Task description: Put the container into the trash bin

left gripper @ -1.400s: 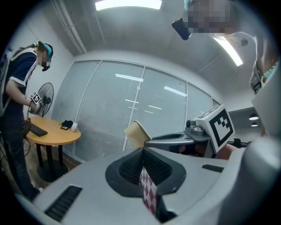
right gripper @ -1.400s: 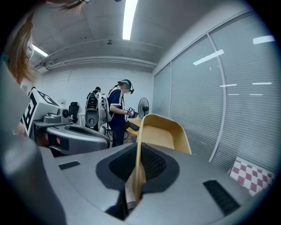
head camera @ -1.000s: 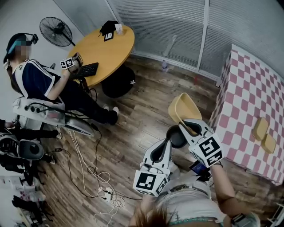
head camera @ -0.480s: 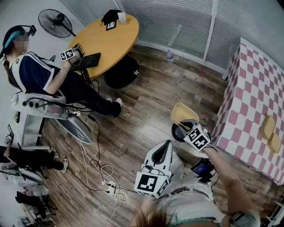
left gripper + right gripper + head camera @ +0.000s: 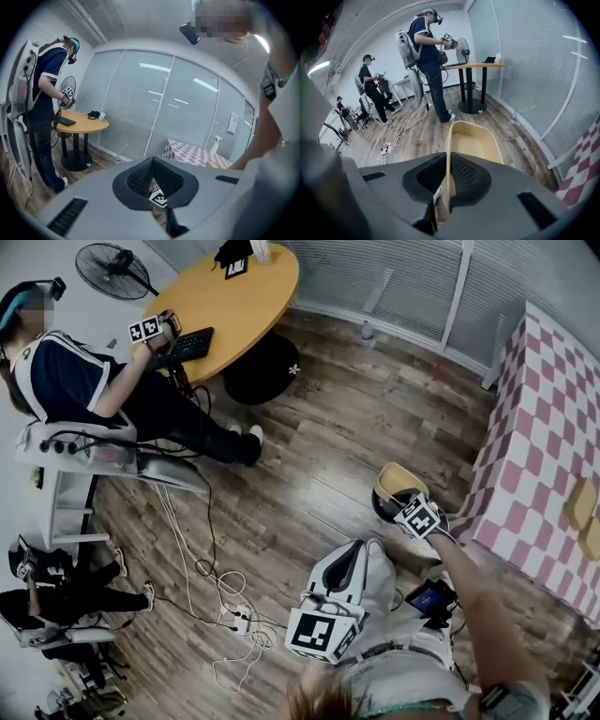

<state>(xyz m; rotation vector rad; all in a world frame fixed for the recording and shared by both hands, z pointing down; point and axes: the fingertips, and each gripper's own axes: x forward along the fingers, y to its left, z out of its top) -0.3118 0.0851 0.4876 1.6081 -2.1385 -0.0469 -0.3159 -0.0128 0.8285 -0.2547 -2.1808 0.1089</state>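
While the container [image 5: 397,478] is pinched by its wall in the right gripper [image 5: 446,171], long axis pointing away, directly over the trash bin [image 5: 381,512], the left gripper [image 5: 152,161] is held shut, empty, farther off.

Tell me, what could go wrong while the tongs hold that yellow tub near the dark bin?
The right tongs pinch only one thin wall of the yellow container, so it might twist or slip out too soon and land on the floor. The container also looks nearly as wide as the mouth of the trash bin, so it could catch on the rim instead of dropping in.
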